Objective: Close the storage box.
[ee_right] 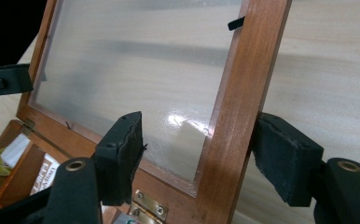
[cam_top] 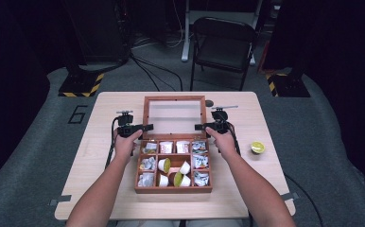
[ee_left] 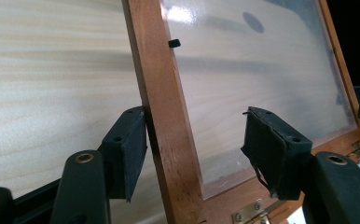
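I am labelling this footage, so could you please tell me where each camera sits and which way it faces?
High view: above the person's side, facing forward and down on the table; both forearms, left claw and right claw flank the lid of the wooden box.
Left gripper view: rides the left claw, whose jaws straddle the lid's side rail.
Right gripper view: rides the right claw, jaws straddling the opposite rail.
Both gripper views share the lid's clear pane.

A large numeral "6" on the grey floor mat (cam_top: 78, 114) left of the table.
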Demonstrator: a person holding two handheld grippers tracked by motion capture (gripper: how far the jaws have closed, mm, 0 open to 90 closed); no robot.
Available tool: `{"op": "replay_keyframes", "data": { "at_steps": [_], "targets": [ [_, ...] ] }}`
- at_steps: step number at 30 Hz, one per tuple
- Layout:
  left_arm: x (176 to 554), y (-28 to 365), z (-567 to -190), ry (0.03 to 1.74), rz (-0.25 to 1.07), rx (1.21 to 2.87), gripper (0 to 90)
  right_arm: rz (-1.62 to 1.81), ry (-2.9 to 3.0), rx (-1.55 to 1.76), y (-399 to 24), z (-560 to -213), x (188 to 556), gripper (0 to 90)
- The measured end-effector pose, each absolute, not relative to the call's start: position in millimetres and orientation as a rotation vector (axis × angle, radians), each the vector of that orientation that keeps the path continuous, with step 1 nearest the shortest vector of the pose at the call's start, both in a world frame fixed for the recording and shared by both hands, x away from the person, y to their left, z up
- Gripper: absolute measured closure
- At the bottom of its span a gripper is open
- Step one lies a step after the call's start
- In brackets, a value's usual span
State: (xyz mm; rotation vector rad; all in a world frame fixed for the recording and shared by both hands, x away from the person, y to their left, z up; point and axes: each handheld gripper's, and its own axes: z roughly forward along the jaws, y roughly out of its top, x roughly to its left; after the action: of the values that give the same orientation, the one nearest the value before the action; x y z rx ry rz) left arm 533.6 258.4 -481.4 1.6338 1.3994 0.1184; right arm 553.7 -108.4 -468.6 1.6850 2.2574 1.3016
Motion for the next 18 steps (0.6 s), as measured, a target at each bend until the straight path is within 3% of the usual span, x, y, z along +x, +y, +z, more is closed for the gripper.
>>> {"op": "replay_keyframes", "data": {
  "at_steps": [18],
  "targets": [
    [516.2, 259.4, -454.9, 1.321, 0.184, 1.648, 39.9, 1.344, 2.246, 1.580, -111.3, -442.4, 534.5, 36.0]
  ]
}}
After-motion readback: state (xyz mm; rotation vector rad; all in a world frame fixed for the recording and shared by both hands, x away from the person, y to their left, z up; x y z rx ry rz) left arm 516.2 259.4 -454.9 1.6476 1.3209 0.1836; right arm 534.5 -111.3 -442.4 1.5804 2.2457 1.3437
